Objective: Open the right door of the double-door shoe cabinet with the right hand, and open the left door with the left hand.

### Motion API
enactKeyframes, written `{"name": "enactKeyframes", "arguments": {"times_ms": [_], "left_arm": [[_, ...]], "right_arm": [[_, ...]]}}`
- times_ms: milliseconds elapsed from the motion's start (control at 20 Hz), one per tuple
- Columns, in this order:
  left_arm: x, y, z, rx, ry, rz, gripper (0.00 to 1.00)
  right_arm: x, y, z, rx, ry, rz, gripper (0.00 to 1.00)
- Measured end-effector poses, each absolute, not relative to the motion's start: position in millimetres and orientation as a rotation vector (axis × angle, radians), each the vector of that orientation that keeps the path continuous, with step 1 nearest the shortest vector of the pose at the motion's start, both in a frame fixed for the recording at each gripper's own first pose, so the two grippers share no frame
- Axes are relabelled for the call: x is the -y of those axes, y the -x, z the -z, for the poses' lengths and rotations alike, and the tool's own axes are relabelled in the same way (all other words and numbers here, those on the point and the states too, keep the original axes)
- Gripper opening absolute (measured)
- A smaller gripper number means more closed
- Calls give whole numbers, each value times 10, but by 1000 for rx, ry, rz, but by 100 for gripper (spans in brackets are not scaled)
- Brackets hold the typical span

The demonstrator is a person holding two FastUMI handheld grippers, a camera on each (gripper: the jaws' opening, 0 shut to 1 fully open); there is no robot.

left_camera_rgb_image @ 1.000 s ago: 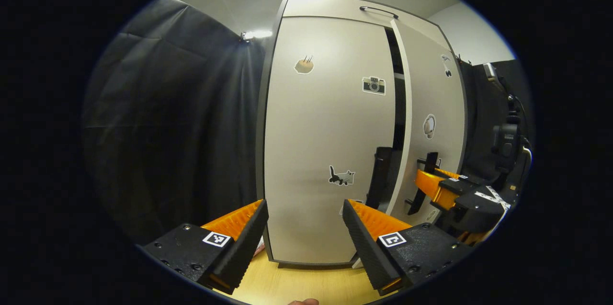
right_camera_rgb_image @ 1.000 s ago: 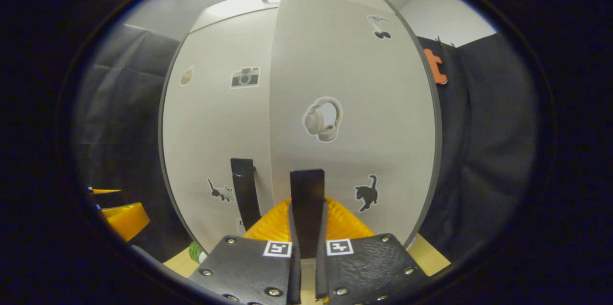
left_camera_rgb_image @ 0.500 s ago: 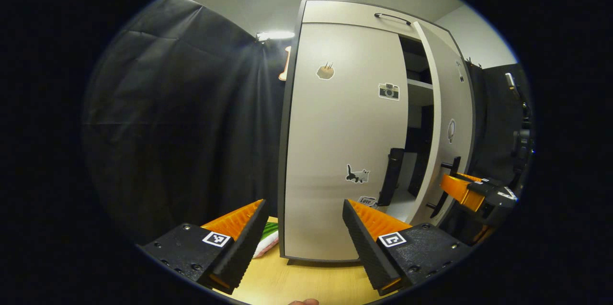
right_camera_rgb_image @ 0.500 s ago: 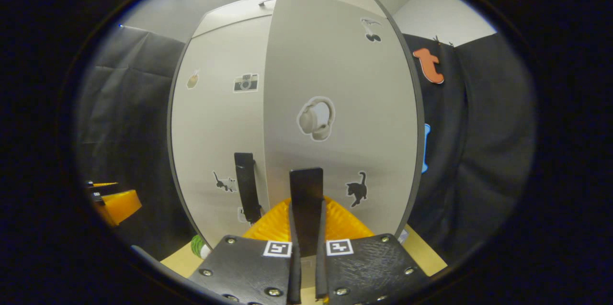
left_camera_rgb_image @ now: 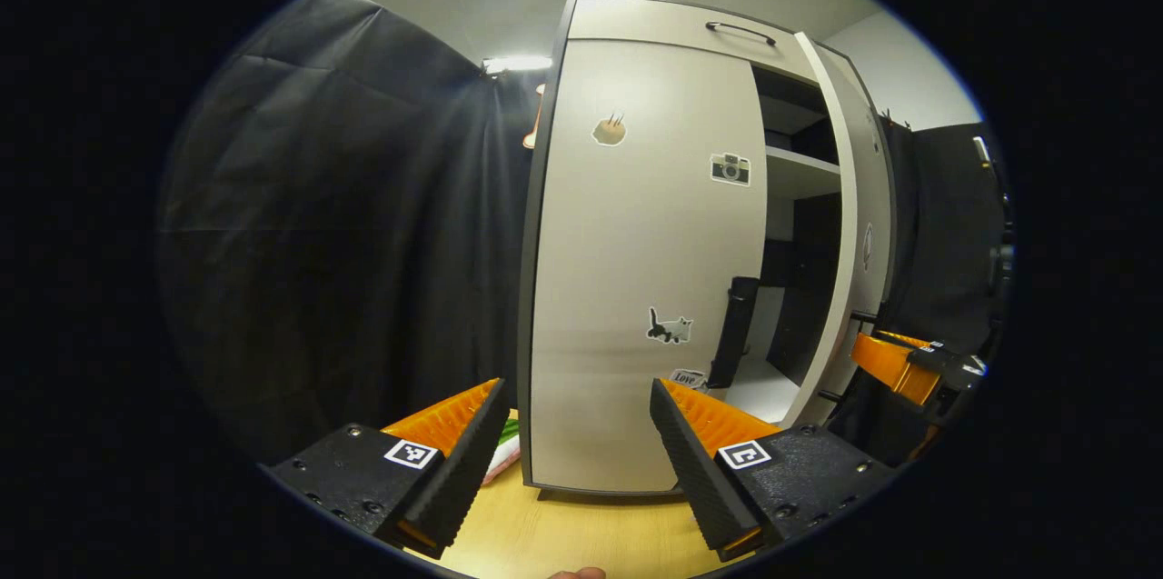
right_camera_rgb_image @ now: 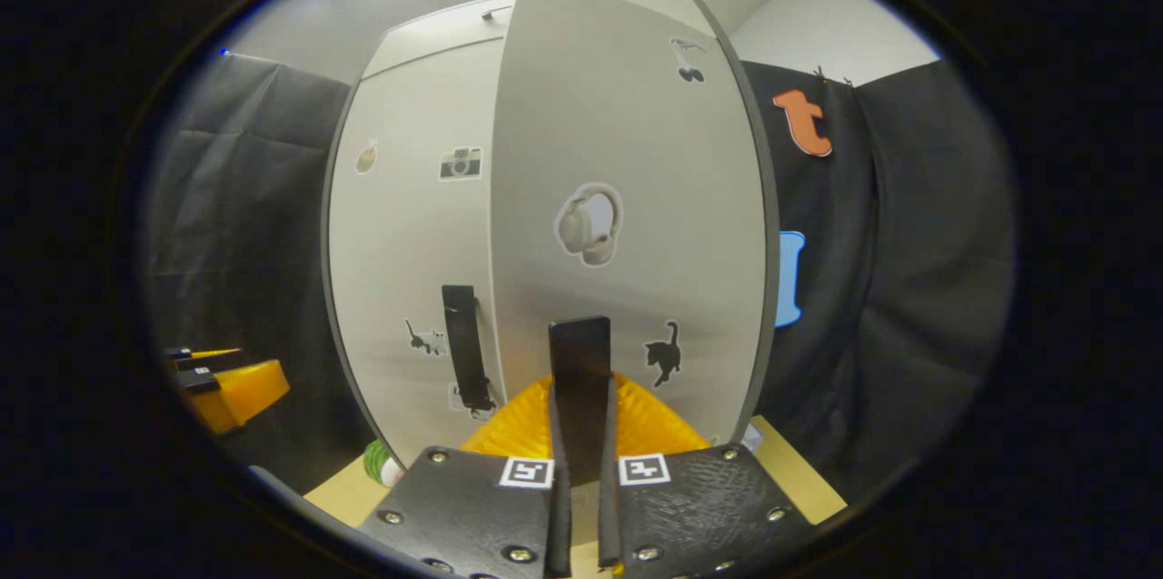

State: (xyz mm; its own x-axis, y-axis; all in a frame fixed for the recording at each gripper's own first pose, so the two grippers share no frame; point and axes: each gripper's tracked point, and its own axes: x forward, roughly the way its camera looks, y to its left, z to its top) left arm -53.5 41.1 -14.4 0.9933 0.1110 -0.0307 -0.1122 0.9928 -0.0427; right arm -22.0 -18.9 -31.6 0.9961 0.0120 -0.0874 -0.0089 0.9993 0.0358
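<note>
Right gripper (right_camera_rgb_image: 581, 470) is clamping the black handle of the right door (right_camera_rgb_image: 581, 379); both fingers are pressing on it, one on each side. The right door (right_camera_rgb_image: 627, 197) is standing swung out from the shoe cabinet (left_camera_rgb_image: 654, 15), its sticker face filling the middle of the right gripper view. In the left gripper view the same door (left_camera_rgb_image: 840, 224) is showing edge-on, with the dark interior and a white shelf (left_camera_rgb_image: 800, 174) exposed behind it, and the right gripper (left_camera_rgb_image: 909, 365) is sitting at the door's lower outer edge.

Left gripper (left_camera_rgb_image: 577, 434) is hovering with its fingers spread wide, holding nothing, pointing level at the lower part of the left door (left_camera_rgb_image: 645, 270). That door is sitting flush with the cabinet. Its black handle (left_camera_rgb_image: 734, 329) is lying just right of the gripper's right finger (left_camera_rgb_image: 690, 443), apart from it. The cabinet is standing on a wooden tabletop (left_camera_rgb_image: 581, 538).
</note>
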Motion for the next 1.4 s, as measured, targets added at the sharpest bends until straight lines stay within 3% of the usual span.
{"name": "enactKeyframes", "arguments": {"times_ms": [1400], "left_arm": [[153, 183, 314, -66, 3, 72, 97]], "right_arm": [[806, 808, 273, -81, -19, 222, 10]]}}
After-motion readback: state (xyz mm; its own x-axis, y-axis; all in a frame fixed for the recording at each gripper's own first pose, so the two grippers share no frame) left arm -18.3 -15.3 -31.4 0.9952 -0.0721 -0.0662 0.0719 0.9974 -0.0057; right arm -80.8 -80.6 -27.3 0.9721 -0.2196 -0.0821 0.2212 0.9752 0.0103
